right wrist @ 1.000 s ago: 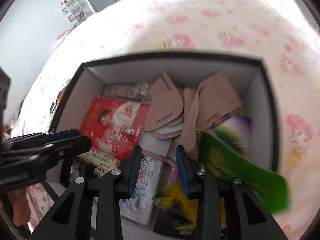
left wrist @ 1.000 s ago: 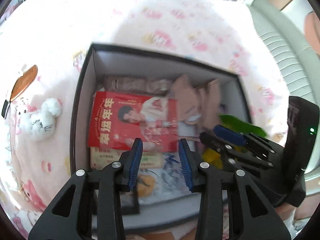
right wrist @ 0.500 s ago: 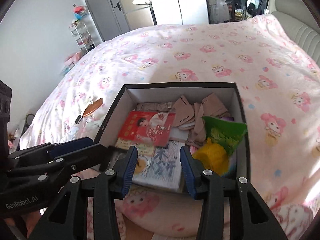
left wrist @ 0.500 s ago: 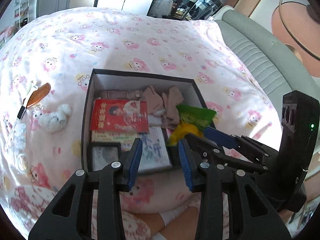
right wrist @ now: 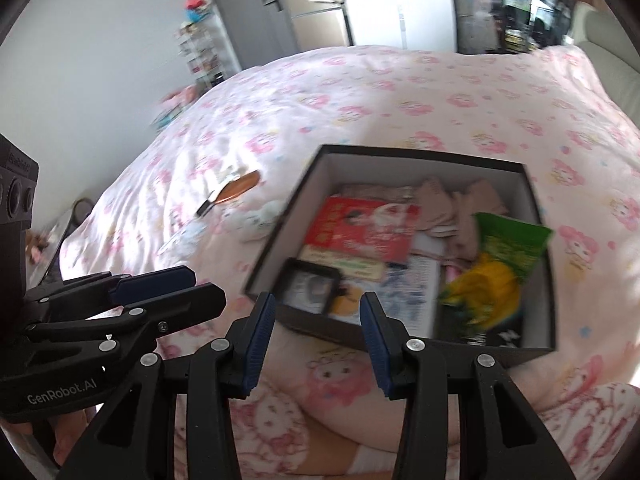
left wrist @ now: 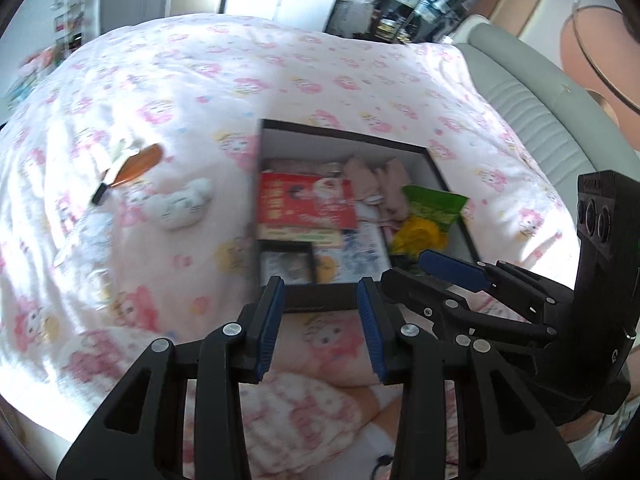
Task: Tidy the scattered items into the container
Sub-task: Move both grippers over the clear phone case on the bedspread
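The black box [left wrist: 344, 134] [right wrist: 420, 154] sits on the pink bedspread. Inside lie a red booklet [left wrist: 306, 204] [right wrist: 364, 228], beige cloths [left wrist: 380, 176], a green snack bag [left wrist: 434, 204] [right wrist: 510, 244], a yellow item [left wrist: 418, 236] and a small black frame [left wrist: 286, 262]. Left of the box lie a white plush toy [left wrist: 180, 206] [right wrist: 264, 214] and a brown comb [left wrist: 136, 162] [right wrist: 236, 188]. My left gripper [left wrist: 320, 296] [right wrist: 172, 284] hangs open and empty just before the box's near rim. Beside it on the right, my right gripper [right wrist: 317, 312] [left wrist: 440, 268] is open and empty too.
A clear packet [left wrist: 88, 236] lies on the bedspread [left wrist: 240, 60] below the comb. A grey padded headboard [left wrist: 540, 92] runs along the right. A person's legs in pink patterned trousers [left wrist: 304, 412] are under the grippers. Grey doors [right wrist: 256, 12] and shelves stand beyond the bed.
Both grippers have drawn back and up from over the box to its near edge. The green bag, loose beside the right gripper a second ago, now rests in the box. The right jaws widened.
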The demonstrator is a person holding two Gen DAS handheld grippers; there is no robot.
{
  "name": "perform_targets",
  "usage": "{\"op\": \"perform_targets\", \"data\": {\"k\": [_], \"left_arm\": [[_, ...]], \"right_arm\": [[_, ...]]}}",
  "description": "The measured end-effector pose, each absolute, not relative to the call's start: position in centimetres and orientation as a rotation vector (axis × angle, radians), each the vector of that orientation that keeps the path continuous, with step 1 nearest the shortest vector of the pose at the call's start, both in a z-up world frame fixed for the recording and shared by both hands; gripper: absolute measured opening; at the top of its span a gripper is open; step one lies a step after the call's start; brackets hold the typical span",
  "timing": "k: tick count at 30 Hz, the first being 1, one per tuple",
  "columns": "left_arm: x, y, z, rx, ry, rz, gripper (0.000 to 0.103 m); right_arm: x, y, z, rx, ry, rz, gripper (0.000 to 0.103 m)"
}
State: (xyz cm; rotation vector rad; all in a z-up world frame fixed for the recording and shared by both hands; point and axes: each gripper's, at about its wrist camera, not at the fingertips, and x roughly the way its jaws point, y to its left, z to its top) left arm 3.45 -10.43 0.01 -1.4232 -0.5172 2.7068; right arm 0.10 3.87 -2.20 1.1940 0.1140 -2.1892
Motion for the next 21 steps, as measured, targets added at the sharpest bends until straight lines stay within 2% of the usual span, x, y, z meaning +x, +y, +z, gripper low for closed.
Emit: {"op": "perform_targets", "data": {"k": [7, 11, 21], "left_arm": [[7.4, -18.6, -0.6, -1.417, -0.711, 2.805, 0.038], [8.9, -23.4, -2.1, -1.42, -0.855, 2.843, 0.038], [10.6, -34.8, -10.7, -1.567, -1.26, 2.779, 0.038]], "right_arm": [[1.8, -4.1, -2.7, 1.165, 0.172, -2.017, 0.04], [1.5, -9.0, -3.8, 1.194, 0.141, -1.859, 0.04], [-1.5, -16.1, -8.4, 1.329, 0.262, -1.804, 0.04]]}}
